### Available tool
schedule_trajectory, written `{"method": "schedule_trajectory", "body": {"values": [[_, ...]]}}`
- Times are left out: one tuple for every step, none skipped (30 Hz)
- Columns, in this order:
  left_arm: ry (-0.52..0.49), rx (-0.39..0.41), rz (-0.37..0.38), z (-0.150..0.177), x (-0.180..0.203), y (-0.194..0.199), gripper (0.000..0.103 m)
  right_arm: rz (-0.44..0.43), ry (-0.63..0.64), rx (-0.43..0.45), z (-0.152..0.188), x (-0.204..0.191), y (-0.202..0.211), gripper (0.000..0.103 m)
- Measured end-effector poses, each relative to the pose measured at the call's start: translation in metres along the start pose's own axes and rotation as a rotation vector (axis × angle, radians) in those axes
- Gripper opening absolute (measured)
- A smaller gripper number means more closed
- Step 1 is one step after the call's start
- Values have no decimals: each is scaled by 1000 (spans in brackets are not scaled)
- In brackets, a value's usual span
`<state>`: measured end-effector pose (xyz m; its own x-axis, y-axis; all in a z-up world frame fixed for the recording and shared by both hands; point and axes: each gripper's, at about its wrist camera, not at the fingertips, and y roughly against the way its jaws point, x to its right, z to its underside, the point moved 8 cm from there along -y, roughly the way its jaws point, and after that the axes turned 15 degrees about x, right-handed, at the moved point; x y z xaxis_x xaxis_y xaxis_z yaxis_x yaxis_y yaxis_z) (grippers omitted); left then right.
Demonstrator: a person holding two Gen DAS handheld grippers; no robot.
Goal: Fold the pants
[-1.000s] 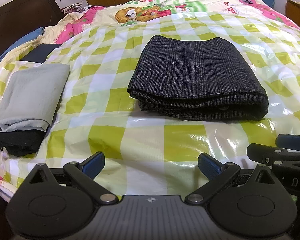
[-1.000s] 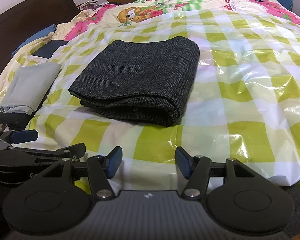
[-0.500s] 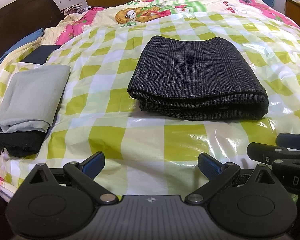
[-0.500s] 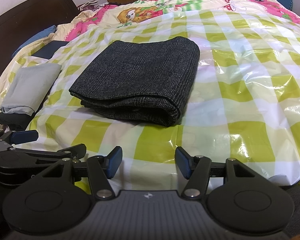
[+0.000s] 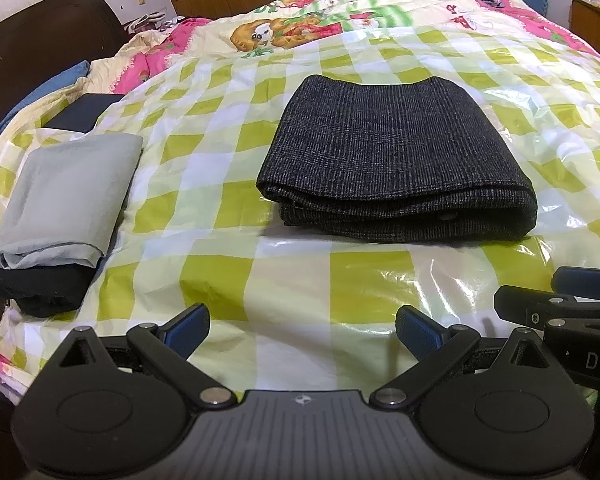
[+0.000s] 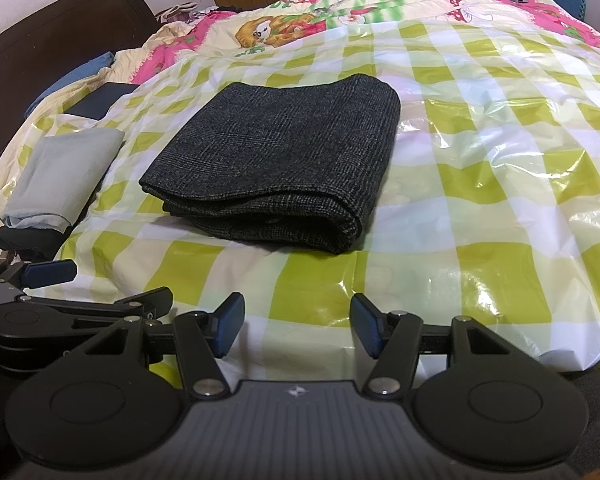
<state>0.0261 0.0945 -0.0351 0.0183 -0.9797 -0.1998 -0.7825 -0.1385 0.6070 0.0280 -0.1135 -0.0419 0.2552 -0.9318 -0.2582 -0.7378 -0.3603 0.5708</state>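
Two grippers sit low at the near edge of the bed, both empty. Left gripper (image 5: 302,330) has its jaws spread wide, blue pads (image 5: 188,330) apart over the checked sheet (image 5: 216,272), nothing between them. Right gripper (image 6: 296,326) likewise parted, pads (image 6: 230,324) clear of any cloth, only sheet under the gap. Each one shows at the edge of the other's view, side by side and close together. Pants (image 5: 392,160) are dark grey check fabric, folded into a thick flat rectangle with several layers stacked, lying on the sheet ahead of both grippers and apart from them. From the left wrist view the pants sit right of centre, folded layered edge facing the camera; a small button shows on that near edge. From the right wrist view they sit left of centre, rounded fold on the right side. Off to the left, well apart from the pants, a folded grey cloth (image 5: 70,196) lies on top of a black cloth (image 5: 36,290). Sheet is glossy green, white and pale yellow plastic, wrinkled at right. Cartoon quilt (image 5: 300,28) covers the far side of the bed. Dark headboard (image 5: 40,44) at far left, with a blue pillow (image 5: 48,92) beside it.
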Motion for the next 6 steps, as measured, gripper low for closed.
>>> {"method": "schedule_trajectory", "body": {"values": [[1, -1, 0, 0, 0, 0, 103, 0, 0, 0, 0, 0, 0, 60], [1, -1, 0, 0, 0, 0, 103, 0, 1, 0, 0, 0, 0, 60], [1, 0, 0, 0, 0, 0, 103, 0, 1, 0, 0, -1, 0, 60], [0, 0, 0, 0, 0, 0, 103, 0, 0, 0, 0, 0, 0, 60], [1, 0, 0, 0, 0, 0, 103, -1, 0, 0, 0, 0, 0, 60], [1, 0, 0, 0, 0, 0, 103, 0, 0, 0, 0, 0, 0, 60]]}}
